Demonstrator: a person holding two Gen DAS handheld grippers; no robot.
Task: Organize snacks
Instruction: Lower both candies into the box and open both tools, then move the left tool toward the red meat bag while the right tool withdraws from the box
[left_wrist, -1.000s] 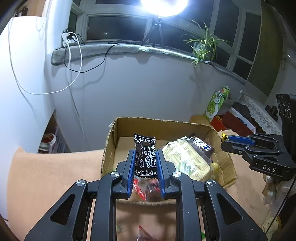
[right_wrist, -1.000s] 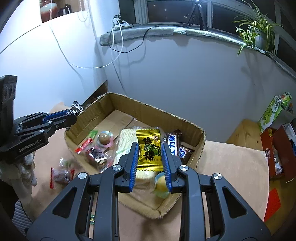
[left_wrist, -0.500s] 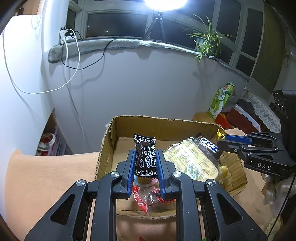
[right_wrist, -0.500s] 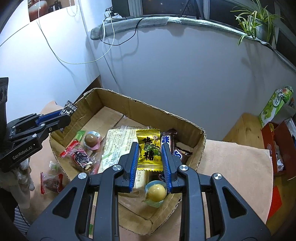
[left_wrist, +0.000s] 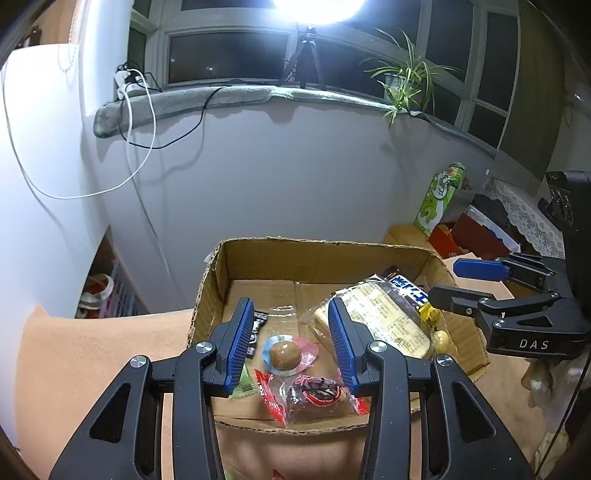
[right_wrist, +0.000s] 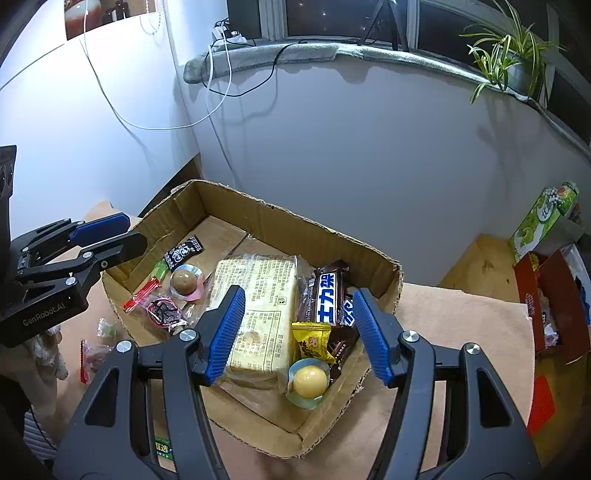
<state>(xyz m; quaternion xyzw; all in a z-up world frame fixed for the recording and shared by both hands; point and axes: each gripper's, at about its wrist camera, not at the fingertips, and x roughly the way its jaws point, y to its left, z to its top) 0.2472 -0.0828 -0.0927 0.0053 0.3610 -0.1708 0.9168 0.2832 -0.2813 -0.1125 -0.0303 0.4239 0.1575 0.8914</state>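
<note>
Both snacks have been released since the earlier frames: the black sachet that was clamped in the left gripper now lies on the floor of the box near its left wall, and the yellow candy that was in the right gripper is down at the near right end, beside the chocolate bars. Jaws on both sides have just been opening and are seen apart, with nothing between the pads

Risks from here, as judged:
- right jaws hang low over the cracker pack and the yellow ball; a wrapper could be snagged on withdrawal and dragged out over the near wall
- near right corner of the box is torn and sagging, so the ball could be rolled out if it is nudged
- two candies are left on the desk by the left gripper; thin crinkly wrappers on cloth could be missed or pinched only at a corner and dropped
- both grippers work close over one small box, so a collision is possible if they are moved together
</note>
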